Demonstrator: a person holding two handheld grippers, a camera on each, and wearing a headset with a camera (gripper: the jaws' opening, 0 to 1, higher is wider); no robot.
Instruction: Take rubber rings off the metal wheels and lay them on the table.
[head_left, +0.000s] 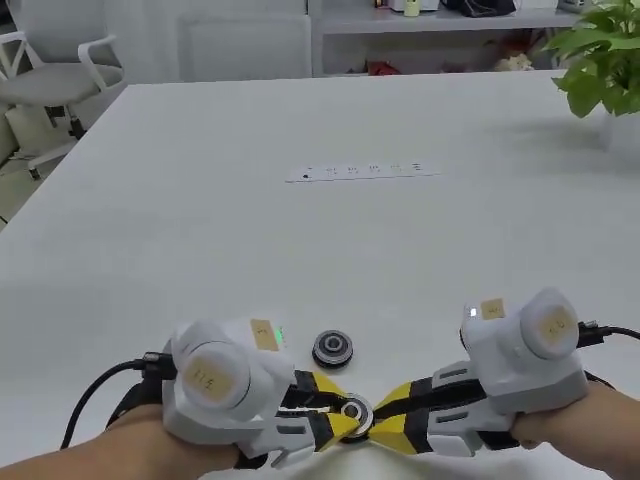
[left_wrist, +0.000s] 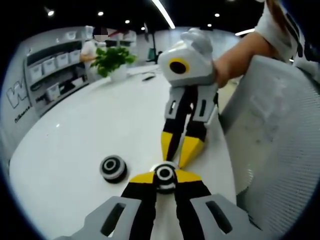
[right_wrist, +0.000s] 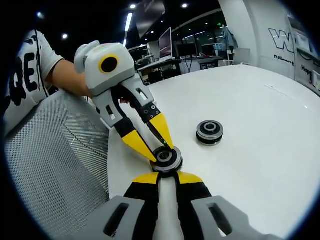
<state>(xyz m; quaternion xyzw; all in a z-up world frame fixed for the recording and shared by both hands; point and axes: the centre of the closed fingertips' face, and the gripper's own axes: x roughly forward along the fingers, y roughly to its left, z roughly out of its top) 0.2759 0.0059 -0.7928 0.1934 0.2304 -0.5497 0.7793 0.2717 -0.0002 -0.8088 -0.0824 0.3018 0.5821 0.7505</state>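
Bottom centre, head view: left gripper (head_left: 338, 408) pinches a metal wheel (head_left: 353, 411); right gripper (head_left: 372, 413) jaws, nearly together, meet its rim (grip indiscernible); a second wheel (head_left: 332, 348) lies just above.

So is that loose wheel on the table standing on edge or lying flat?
Lying flat: the loose wheel rests on the table with its round face and centre hole pointing up.
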